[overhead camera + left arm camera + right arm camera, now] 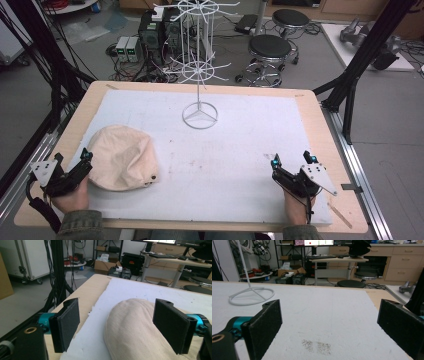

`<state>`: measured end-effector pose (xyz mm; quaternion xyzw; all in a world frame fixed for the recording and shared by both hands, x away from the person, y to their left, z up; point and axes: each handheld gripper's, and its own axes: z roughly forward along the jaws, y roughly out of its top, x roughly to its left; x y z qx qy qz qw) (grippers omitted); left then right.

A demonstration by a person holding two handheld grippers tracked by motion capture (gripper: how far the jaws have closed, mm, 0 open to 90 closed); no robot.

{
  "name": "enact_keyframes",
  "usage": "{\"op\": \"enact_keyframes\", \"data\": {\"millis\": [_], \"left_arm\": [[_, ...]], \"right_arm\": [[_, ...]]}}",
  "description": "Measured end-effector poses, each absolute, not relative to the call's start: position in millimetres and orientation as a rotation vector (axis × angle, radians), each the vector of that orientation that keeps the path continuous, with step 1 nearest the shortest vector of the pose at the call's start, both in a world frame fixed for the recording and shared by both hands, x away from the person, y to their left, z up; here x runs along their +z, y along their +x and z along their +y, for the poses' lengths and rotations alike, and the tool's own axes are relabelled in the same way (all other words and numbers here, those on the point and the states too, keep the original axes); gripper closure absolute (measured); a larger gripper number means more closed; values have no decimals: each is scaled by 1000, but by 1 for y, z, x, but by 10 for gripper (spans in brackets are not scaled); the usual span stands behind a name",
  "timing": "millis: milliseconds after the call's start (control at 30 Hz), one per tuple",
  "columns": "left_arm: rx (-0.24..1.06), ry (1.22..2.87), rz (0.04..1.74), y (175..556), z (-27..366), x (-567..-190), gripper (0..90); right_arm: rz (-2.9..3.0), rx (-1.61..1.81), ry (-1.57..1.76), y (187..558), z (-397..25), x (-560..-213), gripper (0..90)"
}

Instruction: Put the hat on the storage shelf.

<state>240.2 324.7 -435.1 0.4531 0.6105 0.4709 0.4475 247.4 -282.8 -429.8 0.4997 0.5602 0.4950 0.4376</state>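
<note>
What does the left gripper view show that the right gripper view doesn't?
Left gripper view: the beige cap lying between its open jaws, plus the table's bare wooden edge on that side. Right gripper view: the white rack's ring base and a dark smudge on the sheet. Both share the white sheet and an open gripper holding nothing.

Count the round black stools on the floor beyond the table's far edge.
2: one stool just past the table, right of the white wire rack; another stool farther back, right. Others may be hidden.
</note>
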Motion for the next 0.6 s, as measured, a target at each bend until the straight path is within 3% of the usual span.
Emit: {"op": "enact_keyframes", "data": {"millis": [600], "left_arm": [[1165,1129,1508,240,323,-435,221]], "right_arm": [[1403,1235,1261,249,-283,-431,49]]}}
